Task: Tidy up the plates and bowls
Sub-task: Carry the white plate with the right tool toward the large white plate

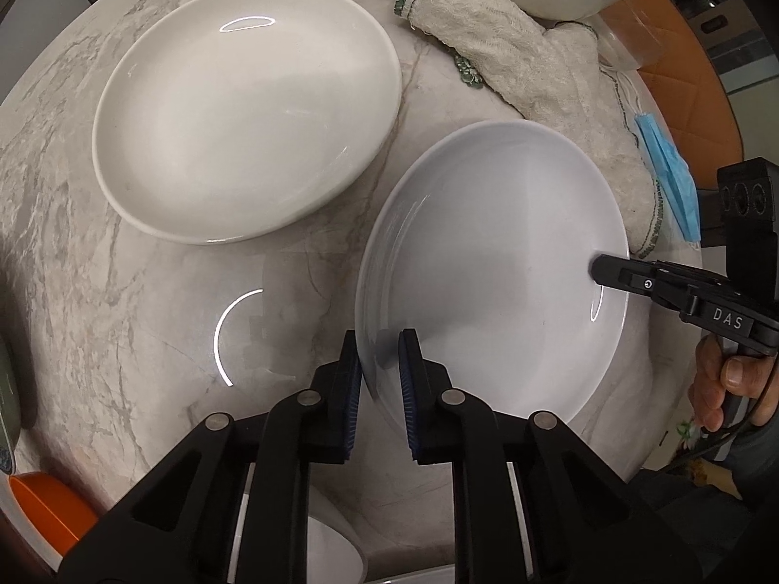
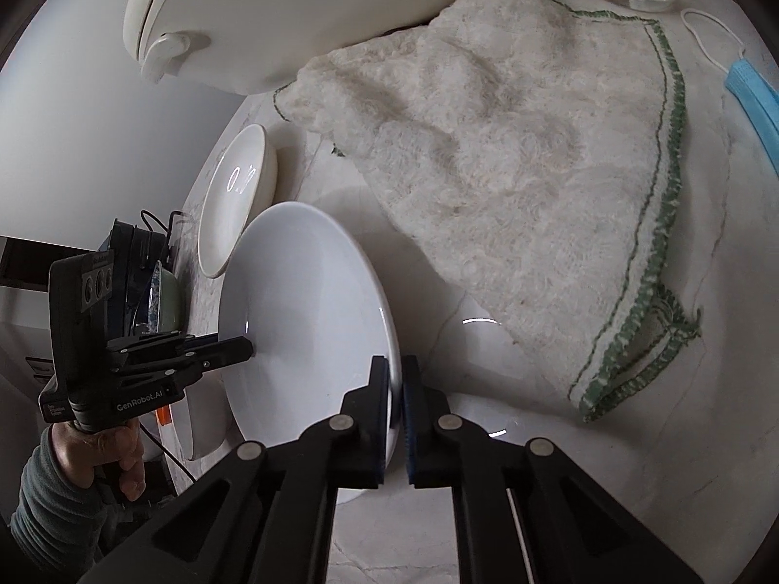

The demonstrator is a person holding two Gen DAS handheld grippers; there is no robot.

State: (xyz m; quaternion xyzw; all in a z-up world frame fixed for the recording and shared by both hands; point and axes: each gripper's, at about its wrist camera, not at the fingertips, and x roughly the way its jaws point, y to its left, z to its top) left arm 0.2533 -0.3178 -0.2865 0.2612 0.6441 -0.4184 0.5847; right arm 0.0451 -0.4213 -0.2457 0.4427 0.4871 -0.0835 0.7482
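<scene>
Clamped on opposite rims by the left claw (image 1: 380, 365) and right claw (image 2: 397, 389), the near plate (image 1: 491, 282) is held over the marble worktop (image 1: 97, 292). Just beside it, a second plate (image 1: 243, 112) is seen, a towel (image 2: 511, 185) behind. Only the right view shows a cooker (image 2: 292, 9).

White plates (image 1: 491, 263), grey-veined marble table (image 1: 97, 224), green-edged cream towel (image 2: 511, 185), blue mask (image 1: 669, 177)
</scene>
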